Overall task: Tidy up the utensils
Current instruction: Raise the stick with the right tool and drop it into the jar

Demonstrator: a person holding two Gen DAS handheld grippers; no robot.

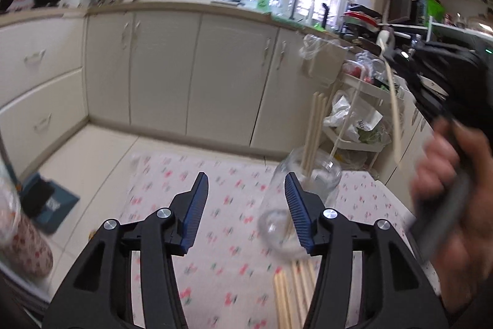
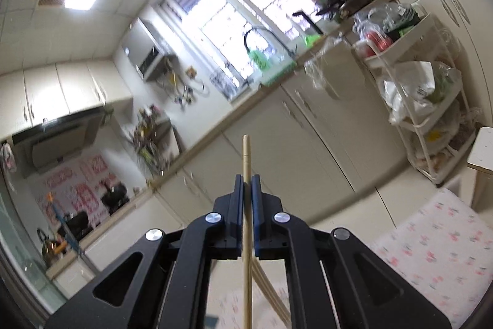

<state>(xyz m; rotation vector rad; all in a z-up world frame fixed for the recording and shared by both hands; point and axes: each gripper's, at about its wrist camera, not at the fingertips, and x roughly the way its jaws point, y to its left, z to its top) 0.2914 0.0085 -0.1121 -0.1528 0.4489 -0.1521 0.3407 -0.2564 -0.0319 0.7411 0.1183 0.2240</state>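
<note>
A clear glass jar [image 1: 303, 184] stands on the floral tablecloth [image 1: 222, 193] with several wooden chopsticks [image 1: 314, 131] upright in it. More chopsticks [image 1: 292, 295] lie loose on the cloth below the jar. My left gripper [image 1: 246, 184] is open and empty, its right finger just in front of the jar. My right gripper [image 2: 247, 185] is shut on one wooden chopstick [image 2: 246, 150], held up in the air. That chopstick also shows in the left wrist view [image 1: 393, 107], above and right of the jar. More chopsticks [image 2: 271, 295] lie below it.
A floral patterned cup [image 1: 21, 239] stands at the left edge of the table. A white trolley [image 1: 360, 119] with bags stands behind the jar. Cream cabinets [image 1: 191, 73] and a sink counter run along the back. A teal dustpan [image 1: 46, 202] lies on the floor.
</note>
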